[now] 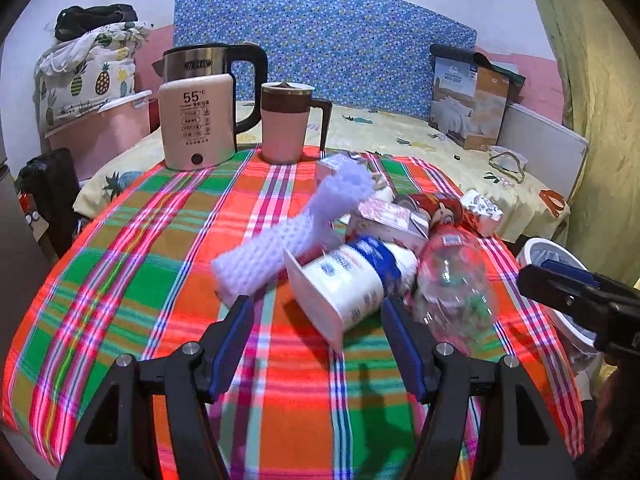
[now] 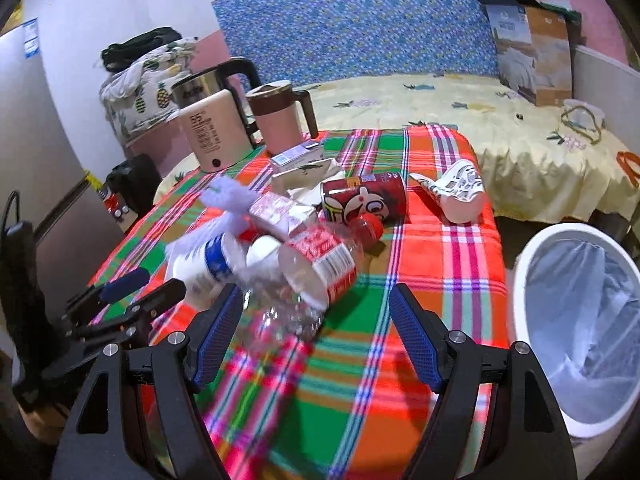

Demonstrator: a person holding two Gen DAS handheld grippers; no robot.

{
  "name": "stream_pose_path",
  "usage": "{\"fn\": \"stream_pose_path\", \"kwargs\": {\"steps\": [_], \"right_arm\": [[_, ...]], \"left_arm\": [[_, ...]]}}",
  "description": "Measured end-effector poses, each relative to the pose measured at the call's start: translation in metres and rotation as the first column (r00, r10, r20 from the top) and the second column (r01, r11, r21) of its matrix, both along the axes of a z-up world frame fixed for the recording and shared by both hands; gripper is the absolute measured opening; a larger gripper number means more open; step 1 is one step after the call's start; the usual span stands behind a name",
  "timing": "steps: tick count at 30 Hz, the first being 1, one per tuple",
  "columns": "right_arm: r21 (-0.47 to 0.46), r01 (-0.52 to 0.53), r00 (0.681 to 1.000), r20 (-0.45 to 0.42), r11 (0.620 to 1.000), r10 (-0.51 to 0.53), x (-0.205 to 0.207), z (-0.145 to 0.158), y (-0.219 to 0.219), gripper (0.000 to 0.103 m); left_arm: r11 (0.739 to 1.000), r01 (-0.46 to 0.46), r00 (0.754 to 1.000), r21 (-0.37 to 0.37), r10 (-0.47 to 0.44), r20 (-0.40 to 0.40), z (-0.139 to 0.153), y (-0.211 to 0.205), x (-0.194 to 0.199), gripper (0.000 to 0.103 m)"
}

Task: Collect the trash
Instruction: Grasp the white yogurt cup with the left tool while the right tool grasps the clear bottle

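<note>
Your left hand-held gripper (image 1: 318, 320) is spread wide and holds nothing; the tipped white cup (image 1: 344, 284) lies just ahead of it. Your right hand-held gripper (image 2: 316, 312) is wide too, with the clear bottle (image 2: 304, 276) lying between its fingers. The trash sits in a heap on the worktop (image 1: 160, 248), which has a bright checked cloth. A kettle (image 1: 196, 120) and a pink mug (image 1: 286, 124) stand at the back. Behind is a bed (image 2: 420, 100). The white bin (image 2: 580, 320) stands beside the worktop.
</note>
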State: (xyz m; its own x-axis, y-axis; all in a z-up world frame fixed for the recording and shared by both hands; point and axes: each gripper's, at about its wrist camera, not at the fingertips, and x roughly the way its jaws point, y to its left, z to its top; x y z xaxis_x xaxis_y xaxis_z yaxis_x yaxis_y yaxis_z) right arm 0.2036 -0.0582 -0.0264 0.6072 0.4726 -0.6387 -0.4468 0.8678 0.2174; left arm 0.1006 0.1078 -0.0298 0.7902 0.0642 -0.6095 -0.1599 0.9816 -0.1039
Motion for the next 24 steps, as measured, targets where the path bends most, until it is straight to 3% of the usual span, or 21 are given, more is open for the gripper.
{"fn": "stream_pose_path", "kwargs": {"steps": [9,18,24], "right_arm": [[0.08,0.051,0.986,-0.162,0.995,-0.038,0.031,-0.016,0.011,0.077],[0.137,0.046,0.949,-0.314,0.989,-0.001,0.035,-0.034,0.017,0.077],[0.075,0.028,0.952,-0.306,0.997,-0.004,0.029,-0.036,0.02,0.076]], "left_arm": [[0.994,0.111,0.991,0.023,-0.112,0.066,0.011,0.01,0.026,0.07],[0.976,0.216,0.976,0.02,-0.216,0.001,-0.007,0.012,0.026,0.071],[0.971,0.237,0.971,0.026,-0.237,-0.018,-0.011,0.012,0.024,0.071]]}}
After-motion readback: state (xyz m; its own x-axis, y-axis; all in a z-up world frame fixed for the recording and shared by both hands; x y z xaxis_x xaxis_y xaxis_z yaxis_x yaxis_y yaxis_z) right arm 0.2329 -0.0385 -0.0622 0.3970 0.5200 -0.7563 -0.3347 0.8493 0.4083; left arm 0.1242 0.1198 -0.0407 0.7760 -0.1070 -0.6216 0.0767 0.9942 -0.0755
